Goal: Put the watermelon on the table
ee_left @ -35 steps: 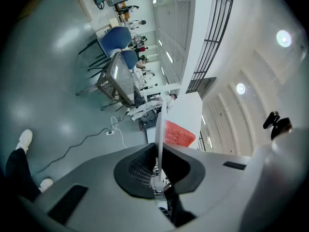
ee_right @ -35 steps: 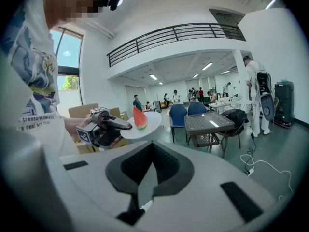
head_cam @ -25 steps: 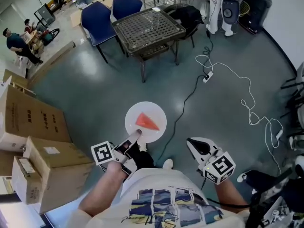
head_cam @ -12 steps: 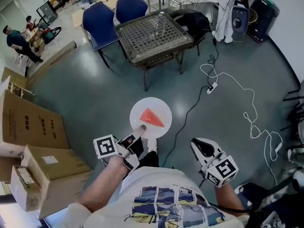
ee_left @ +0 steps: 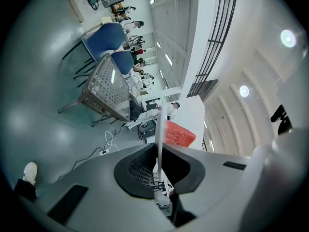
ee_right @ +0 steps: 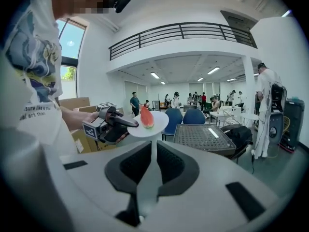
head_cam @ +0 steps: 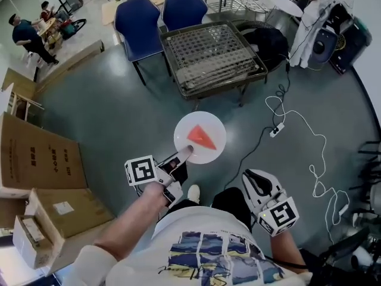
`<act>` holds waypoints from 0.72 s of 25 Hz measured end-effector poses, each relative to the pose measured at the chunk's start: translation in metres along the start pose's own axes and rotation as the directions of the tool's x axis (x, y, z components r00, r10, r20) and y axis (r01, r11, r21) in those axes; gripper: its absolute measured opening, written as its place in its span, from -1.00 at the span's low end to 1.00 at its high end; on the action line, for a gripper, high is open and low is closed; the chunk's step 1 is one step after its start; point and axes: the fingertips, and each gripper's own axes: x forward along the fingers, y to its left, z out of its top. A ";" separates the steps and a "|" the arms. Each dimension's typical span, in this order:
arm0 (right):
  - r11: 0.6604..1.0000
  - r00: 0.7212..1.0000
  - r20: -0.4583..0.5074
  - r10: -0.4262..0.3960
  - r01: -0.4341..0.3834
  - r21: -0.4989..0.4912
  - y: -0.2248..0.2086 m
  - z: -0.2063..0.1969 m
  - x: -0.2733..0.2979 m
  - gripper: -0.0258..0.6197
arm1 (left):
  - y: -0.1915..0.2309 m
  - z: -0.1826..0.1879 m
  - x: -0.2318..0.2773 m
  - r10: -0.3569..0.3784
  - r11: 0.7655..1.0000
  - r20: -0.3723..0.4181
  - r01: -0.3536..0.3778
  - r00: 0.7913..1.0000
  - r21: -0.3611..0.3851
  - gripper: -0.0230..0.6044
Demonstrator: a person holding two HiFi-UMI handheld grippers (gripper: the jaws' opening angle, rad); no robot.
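Red watermelon (head_cam: 200, 137) on white plate (head_cam: 215, 154), rim pinched by left tongs (head_cam: 186, 151), right tongs (head_cam: 249, 177) closed.

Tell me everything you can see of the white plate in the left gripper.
The plate is round, plain white, thin and smooth. It hangs roughly level above the grey floor, short of the mesh-topped table. The left gripper clamps its near rim, jaws closed on the edge. A red wedge of watermelon lies on its middle. Nothing else touches it.
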 end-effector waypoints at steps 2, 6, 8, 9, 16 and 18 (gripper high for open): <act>1.000 1.000 -0.005 0.018 -0.018 -0.018 -0.018 0.006 0.021 -0.85 | 0.007 0.023 0.015 0.000 1.000 0.032 0.000 1.000 -0.023 -0.84; 0.998 0.999 -0.001 0.055 -0.055 -0.019 -0.067 0.015 0.059 -0.82 | 0.031 0.068 0.052 0.033 0.999 0.076 -0.033 0.997 -0.009 -0.84; 0.997 0.997 0.001 0.079 -0.079 -0.025 -0.098 0.022 0.080 -0.80 | 0.036 0.089 0.075 0.030 0.999 0.110 -0.026 0.993 -0.036 -0.84; 0.995 0.996 0.003 0.094 -0.094 -0.028 -0.115 0.027 0.091 -0.80 | 0.038 0.101 0.087 0.033 0.999 0.130 -0.027 0.991 -0.042 -0.84; 0.977 0.981 -0.003 0.192 -0.192 -0.091 -0.237 0.065 0.150 -0.79 | 0.061 0.177 0.180 0.085 0.996 0.252 -0.072 0.964 -0.057 -0.84; 0.974 0.979 -0.009 0.206 -0.206 -0.093 -0.273 0.072 0.161 -0.79 | 0.070 0.201 0.207 0.082 0.996 0.282 -0.069 0.956 -0.059 -0.84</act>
